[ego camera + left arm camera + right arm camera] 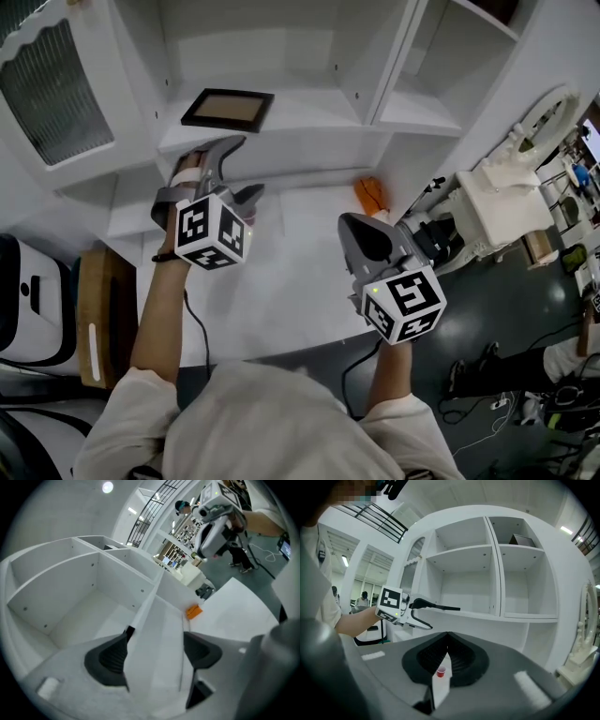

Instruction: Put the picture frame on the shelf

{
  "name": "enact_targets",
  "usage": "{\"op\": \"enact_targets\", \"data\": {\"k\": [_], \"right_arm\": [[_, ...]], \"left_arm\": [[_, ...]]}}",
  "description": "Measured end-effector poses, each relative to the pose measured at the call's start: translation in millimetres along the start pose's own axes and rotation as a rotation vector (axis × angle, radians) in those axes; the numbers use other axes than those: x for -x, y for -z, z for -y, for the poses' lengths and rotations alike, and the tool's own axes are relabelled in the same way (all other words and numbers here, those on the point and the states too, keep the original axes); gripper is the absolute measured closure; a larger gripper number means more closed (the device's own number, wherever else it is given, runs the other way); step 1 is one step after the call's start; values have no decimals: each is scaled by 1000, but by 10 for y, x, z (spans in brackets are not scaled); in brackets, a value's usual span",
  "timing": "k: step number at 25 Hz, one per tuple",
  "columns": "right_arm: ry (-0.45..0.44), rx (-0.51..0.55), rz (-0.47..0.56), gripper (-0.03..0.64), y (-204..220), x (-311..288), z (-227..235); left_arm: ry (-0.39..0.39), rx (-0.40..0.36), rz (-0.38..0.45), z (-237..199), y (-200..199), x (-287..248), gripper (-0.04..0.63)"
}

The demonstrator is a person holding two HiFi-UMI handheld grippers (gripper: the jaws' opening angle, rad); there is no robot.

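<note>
Where the head view looks down on it, the dark-rimmed rectangular picture frame with a brown panel (228, 110) lies flat on a board of the white wooden shelf unit (319, 117), in the left compartment near the front edge. The left gripper (246, 167) sits just in front of that edge with its jaws spread wide. Its upper jaw is close to the frame, though I cannot tell whether they touch. The right gripper (361, 225) hangs well apart over the white tabletop (300, 281), its jaws together. A small orange object (370, 194) lies at the foot of the shelf unit.

In the left gripper view, the two dark ribbed pads stand wide apart with only the white edge of a shelf board running between them. A dark sliver at the left pad's tip may be the frame's corner, but too little shows to be sure.

In the right gripper view, the jaws meet with nothing held between them.

The frame looks light, thin and stiff. If it is glazed, it would be fragile, and its smooth rim could slip. The safest hold would be across the rim at the middle of a long side, never on the panel. Lying on the shelf as it does, the frame seems to be placed.
</note>
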State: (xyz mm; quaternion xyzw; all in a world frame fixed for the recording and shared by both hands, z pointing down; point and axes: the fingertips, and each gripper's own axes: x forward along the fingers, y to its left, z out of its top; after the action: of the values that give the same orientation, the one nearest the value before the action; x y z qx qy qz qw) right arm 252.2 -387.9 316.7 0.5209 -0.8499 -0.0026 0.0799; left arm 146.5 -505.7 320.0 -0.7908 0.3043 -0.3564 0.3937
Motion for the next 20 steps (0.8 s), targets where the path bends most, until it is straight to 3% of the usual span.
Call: {"op": "enact_targets", "data": {"k": [4, 6, 11, 17, 20], "right_arm": [[9, -16, 14, 612, -57, 22, -52], [5, -26, 19, 612, -90, -7, -59], [-6, -62, 48, 612, -158, -50, -255], [4, -100, 66, 612, -180, -103, -431], [11, -114, 67, 612, -171, -74, -444]], "left_arm": [[-25, 125, -6, 71, 136, 219, 306], [-37, 193, -3, 59, 193, 290, 318], [-105, 339, 57, 90, 307, 700, 428], [1, 588, 176, 290, 405, 1000, 454], [24, 696, 291, 247, 303, 1132, 513]]}}
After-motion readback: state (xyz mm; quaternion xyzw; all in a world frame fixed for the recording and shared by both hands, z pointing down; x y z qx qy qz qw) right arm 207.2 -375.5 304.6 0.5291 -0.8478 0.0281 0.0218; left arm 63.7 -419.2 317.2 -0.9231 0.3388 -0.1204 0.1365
